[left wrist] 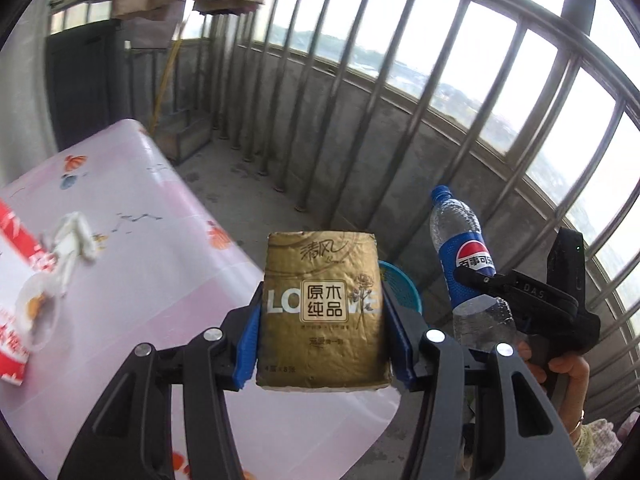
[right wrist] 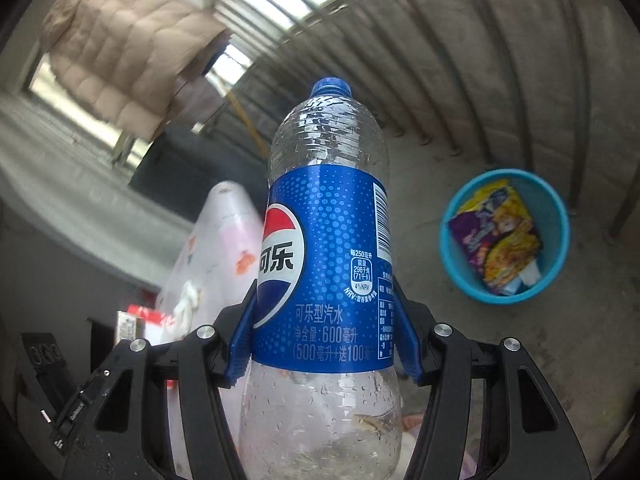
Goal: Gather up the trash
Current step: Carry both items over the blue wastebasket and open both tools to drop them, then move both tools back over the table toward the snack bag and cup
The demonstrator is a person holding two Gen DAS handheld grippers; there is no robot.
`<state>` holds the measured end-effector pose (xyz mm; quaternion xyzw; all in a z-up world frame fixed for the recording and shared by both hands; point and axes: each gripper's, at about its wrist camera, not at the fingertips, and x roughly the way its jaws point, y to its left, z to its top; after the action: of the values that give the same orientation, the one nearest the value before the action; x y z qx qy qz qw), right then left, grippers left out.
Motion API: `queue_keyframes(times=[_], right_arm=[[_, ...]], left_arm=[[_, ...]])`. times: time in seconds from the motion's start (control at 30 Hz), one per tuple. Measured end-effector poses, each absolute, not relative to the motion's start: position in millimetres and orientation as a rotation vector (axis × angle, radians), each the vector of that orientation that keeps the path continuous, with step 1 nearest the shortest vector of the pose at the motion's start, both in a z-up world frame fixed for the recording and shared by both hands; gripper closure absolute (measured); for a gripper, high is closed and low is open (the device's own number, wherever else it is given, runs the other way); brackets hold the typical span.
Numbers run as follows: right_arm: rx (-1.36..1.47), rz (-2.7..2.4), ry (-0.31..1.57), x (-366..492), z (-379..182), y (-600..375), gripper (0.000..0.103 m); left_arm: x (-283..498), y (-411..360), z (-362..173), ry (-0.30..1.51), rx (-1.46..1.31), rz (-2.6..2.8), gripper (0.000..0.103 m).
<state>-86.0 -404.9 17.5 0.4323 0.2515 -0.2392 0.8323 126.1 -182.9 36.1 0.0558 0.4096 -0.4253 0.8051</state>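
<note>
Carrying step: left gripper clamps tissue pack, right gripper clamps bottle. Next, release over bin at three o'clock.

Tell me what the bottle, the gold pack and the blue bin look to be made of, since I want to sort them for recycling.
Bottle: clear thin plastic with a glossy blue printed label; droplets show through its ribbed wall. Gold pack: soft wrinkled plastic film with a metallic sheen, probably around tissues. Blue bin: smooth moulded plastic, judging by its even colour and thin rim.
</note>
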Motion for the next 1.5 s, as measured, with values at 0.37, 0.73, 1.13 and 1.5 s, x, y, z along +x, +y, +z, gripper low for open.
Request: queue_keyframes(times=[0.37,0.73,1.13,1.5], right_arm=[[1.295,-0.654,0.535,-108,-85,-488,0.045],[1.408,-0.765,0.472,-109,-140,-529,0.034],[1.235,-0.723,0.537,-104,-104,-492,0.034],[1.035,-0.487,0.55,-53,-39,-443,0.034]], left_arm=[[150,-404,-61,1.215,0.315,-1.083,0.051],[154,-460,-90,1.174,0.3,-1.082,0.027],[142,-360,-24,0.991,0.217,-1.038,0.027],[112,-180,41,0.756,0.096,-0.769,0.027]])
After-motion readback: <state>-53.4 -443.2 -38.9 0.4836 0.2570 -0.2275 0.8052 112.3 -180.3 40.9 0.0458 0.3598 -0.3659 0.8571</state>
